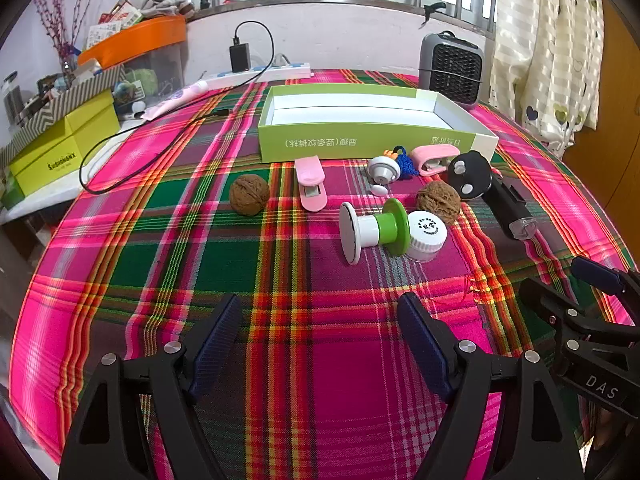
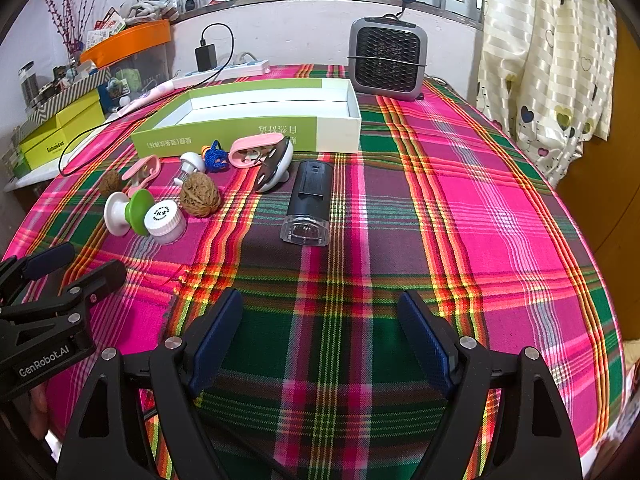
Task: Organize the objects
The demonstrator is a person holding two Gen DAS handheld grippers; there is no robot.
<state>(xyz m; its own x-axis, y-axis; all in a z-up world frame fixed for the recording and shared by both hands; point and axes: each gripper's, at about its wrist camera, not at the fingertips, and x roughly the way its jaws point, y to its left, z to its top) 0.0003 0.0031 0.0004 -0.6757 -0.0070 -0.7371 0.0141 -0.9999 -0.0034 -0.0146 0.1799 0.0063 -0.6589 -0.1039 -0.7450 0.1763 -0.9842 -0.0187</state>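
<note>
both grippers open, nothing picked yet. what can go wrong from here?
1. The walnuts are round and may roll if a finger nudges them.
2. The white jar touches the green-and-white spool; grabbing one may shift the other.
3. The items by the green box are crowded, so open fingers may knock neighbours.

Woven plaid cloth tablecloth (image 1: 280, 360), matt cardboard box (image 1: 360, 140), rough wrinkled walnut (image 1: 249, 194), glossy pink plastic clip (image 1: 310, 182)
</note>
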